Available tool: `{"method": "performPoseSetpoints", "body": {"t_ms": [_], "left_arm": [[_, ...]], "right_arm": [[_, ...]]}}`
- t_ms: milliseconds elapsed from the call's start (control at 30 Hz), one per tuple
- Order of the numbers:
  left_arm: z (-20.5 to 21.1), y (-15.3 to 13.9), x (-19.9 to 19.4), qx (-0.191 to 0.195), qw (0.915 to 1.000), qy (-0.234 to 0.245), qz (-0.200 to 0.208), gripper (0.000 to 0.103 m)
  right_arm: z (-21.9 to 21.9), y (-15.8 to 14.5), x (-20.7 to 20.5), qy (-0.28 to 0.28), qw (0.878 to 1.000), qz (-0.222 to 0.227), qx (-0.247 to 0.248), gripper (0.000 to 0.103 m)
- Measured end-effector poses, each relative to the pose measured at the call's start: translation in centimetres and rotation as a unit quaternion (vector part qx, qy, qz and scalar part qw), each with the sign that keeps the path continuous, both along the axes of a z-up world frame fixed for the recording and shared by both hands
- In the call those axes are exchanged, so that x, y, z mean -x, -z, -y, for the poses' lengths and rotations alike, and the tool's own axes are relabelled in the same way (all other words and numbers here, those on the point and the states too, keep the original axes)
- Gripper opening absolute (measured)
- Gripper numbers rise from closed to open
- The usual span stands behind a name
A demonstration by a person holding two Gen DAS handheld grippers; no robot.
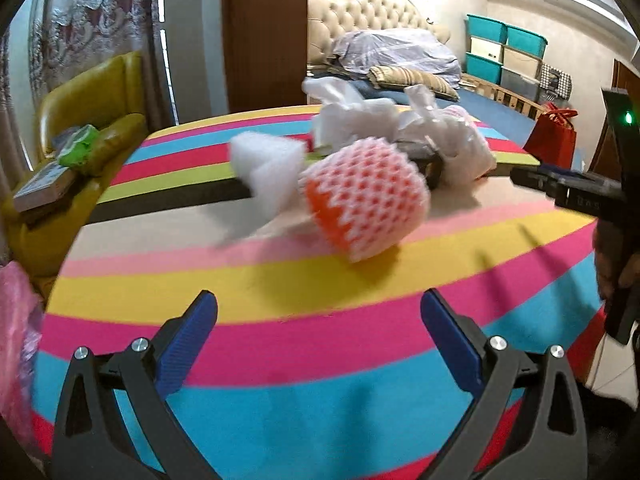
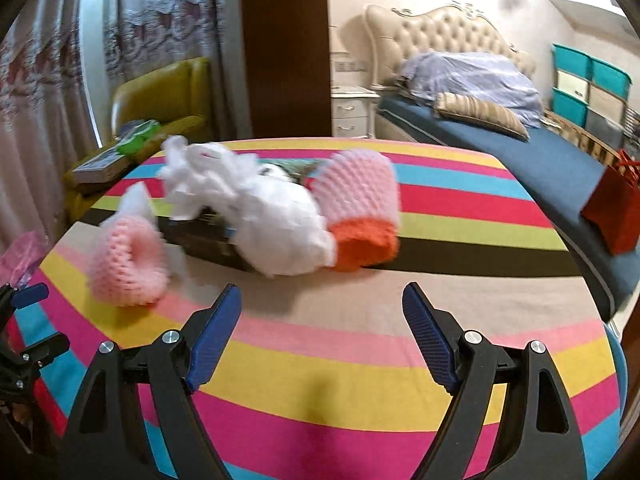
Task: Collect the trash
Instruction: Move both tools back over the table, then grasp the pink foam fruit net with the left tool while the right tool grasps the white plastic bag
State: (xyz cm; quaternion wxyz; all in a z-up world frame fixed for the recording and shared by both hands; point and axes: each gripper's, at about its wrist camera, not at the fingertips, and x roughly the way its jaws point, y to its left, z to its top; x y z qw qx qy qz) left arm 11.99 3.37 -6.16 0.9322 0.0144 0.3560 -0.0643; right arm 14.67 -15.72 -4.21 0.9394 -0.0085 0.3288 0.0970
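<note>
Both claws are seen nearest the lens: the left gripper [image 1: 318,320] and the right gripper [image 2: 322,312] are held with jaws wide apart and nothing between them, above the striped tablecloth [image 2: 360,380].

No piece of trash is held or touched, so collection is judged barely begun; no bin or bag for the rubbish can be made out with certainty.

Trash is found in a loose cluster near the middle of the table, ahead of both claws. By size: a white plastic bag [image 2: 280,228] is noted in the centre; a pink-and-orange foam net [image 2: 364,212] lies touching its right side; a second pink foam net [image 2: 128,260] lies apart to the left; a white foam block [image 1: 266,168] sits beside it.

All pieces are judged still to be picked up.
</note>
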Motion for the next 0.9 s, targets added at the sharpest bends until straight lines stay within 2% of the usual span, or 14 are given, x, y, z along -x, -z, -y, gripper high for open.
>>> {"method": "performPoseSetpoints", "body": {"t_ms": [100, 233, 333, 467, 500, 533, 567, 633, 700, 900], "left_arm": [[1.8, -0.1, -1.9, 0.009, 0.9999, 0.007, -0.002, 0.098], [3.1, -0.3, -4.1, -0.001, 1.0, 0.001, 0.003, 0.098], [4.1, -0.1, -6.2, -0.009, 0.9999, -0.014, 0.001, 0.098], [4.5, -0.1, -8.3, 0.002, 0.9996, -0.026, -0.008, 0.096], [4.7, -0.1, -8.6, 0.002, 0.9996, -0.025, -0.012, 0.077], [4.9, 0.1, -9.0, 0.003, 0.9996, -0.017, -0.022, 0.052], [4.8, 0.2, -9.1, 0.006, 0.9993, -0.013, -0.033, 0.052], [4.3, 0.0, -8.4, 0.024, 0.9993, -0.01, -0.028, 0.042], [4.1, -0.1, -7.8, 0.022, 0.9994, -0.003, -0.025, 0.039], [2.7, -0.6, -5.0, 0.019, 0.9998, -0.005, -0.006, 0.039]], "right_arm": [[1.2, 0.4, -0.6, 0.018, 1.0, -0.006, -0.004, 0.078], [1.7, 0.4, -1.4, 0.029, 0.999, -0.013, -0.003, 0.078], [1.4, 0.2, -1.6, 0.021, 1.0, -0.012, 0.006, 0.078], [0.3, -0.4, -1.7, 0.004, 1.0, -0.006, 0.009, 0.078], [-0.1, -0.5, -1.8, -0.001, 1.0, -0.003, 0.009, 0.078], [-0.6, -0.7, -1.9, -0.007, 1.0, -0.001, 0.01, 0.078], [-0.9, -0.8, -2.1, -0.011, 1.0, 0.0, 0.011, 0.078], [-1.8, -0.9, -2.4, -0.021, 1.0, 0.001, 0.013, 0.078], [-2.9, -0.9, -2.7, -0.032, 0.999, 0.001, 0.014, 0.078], [-5.3, -0.3, -4.2, -0.04, 0.999, -0.01, 0.023, 0.078]]}}
